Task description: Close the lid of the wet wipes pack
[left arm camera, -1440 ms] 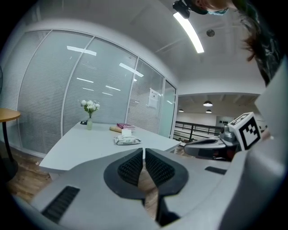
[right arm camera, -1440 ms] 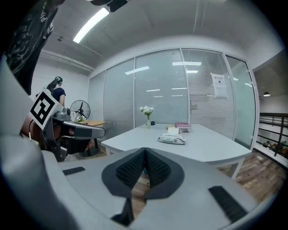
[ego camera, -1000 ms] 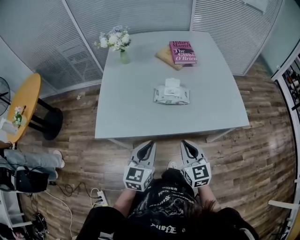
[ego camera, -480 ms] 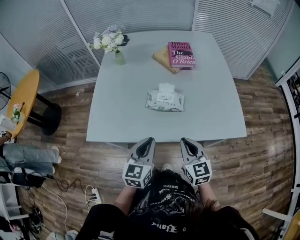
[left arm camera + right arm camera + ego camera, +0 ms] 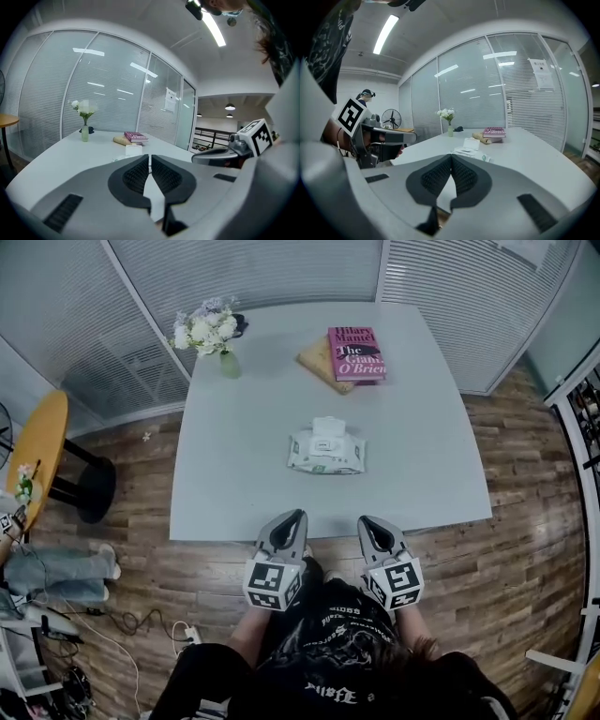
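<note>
**Q:** Entry one, the wet wipes pack [image 5: 326,448]: where was it?

**A:** Mid-frame on the grey table [image 5: 234,484], its lid [image 5: 327,427] raised. Likely a soft, light pouch with a stiff flap; press the flap's top edge. My left gripper [image 5: 293,516] and right gripper [image 5: 367,520] were closed and empty.

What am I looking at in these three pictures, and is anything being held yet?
There is no robot arm here: a person holds a two-fingered gripper in each hand. The head view looks down from the person's head and shows the left gripper and the right gripper at the near edge of the table. The other two views ride on the grippers and look along their fingers. On the table lie the wet wipes pack, its lid flipped open, a pink book and a vase of flowers. Both grippers are shut and hold nothing.
</note>
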The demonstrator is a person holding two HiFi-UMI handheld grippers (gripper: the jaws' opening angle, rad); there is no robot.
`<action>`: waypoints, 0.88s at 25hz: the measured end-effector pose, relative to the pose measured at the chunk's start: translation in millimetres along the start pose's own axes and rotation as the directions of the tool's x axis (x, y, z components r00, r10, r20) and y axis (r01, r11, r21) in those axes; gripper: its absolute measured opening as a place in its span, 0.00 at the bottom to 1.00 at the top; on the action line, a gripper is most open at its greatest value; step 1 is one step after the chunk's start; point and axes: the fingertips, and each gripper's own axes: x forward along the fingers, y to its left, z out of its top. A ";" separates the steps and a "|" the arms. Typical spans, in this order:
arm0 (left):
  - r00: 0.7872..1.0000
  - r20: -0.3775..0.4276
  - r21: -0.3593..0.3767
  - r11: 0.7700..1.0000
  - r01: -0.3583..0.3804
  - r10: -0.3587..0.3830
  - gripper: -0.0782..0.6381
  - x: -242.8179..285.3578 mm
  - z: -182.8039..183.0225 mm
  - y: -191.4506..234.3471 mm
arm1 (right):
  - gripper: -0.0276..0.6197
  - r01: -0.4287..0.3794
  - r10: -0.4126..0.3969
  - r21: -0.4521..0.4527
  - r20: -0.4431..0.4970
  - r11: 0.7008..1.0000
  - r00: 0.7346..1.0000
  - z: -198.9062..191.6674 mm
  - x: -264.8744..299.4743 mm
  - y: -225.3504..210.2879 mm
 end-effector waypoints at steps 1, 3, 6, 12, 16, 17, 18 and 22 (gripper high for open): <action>1.000 0.000 0.000 1.000 0.008 -0.008 0.14 4.7 2.9 3.3 | 0.04 0.005 -0.005 0.009 0.001 1.000 1.000 2.9 3.4 -2.1; 1.000 -0.001 -0.001 1.000 0.019 -0.019 0.14 14.2 8.1 10.0 | 0.04 0.012 -0.012 0.021 0.000 1.000 1.000 9.4 11.2 -6.9; 1.000 -0.019 0.014 1.000 0.019 -0.019 0.14 26.4 10.3 20.8 | 0.04 0.028 -0.028 0.022 -0.001 0.999 1.000 17.3 24.1 -14.3; 0.999 -0.037 0.027 0.999 0.033 -0.032 0.13 48.8 14.1 44.8 | 0.04 0.045 -0.045 0.017 0.007 0.999 0.999 34.2 53.0 -30.1; 0.998 -0.058 0.021 0.999 0.033 -0.032 0.14 66.6 16.3 61.4 | 0.04 0.048 -0.048 0.011 -0.003 0.999 0.999 45.8 75.6 -43.4; 0.997 -0.070 0.025 0.999 0.034 -0.033 0.13 71.4 15.6 65.0 | 0.04 0.053 -0.053 0.021 -0.003 0.998 0.999 48.3 81.7 -47.9; 0.996 -0.083 0.033 0.999 0.040 -0.037 0.13 76.0 14.4 67.3 | 0.04 0.060 -0.060 0.034 -0.005 0.998 0.998 50.2 87.5 -52.7; 0.991 -0.114 0.073 0.994 0.083 -0.075 0.13 92.9 12.7 74.6 | 0.04 0.085 -0.084 0.071 -0.012 0.994 0.996 58.5 112.8 -71.0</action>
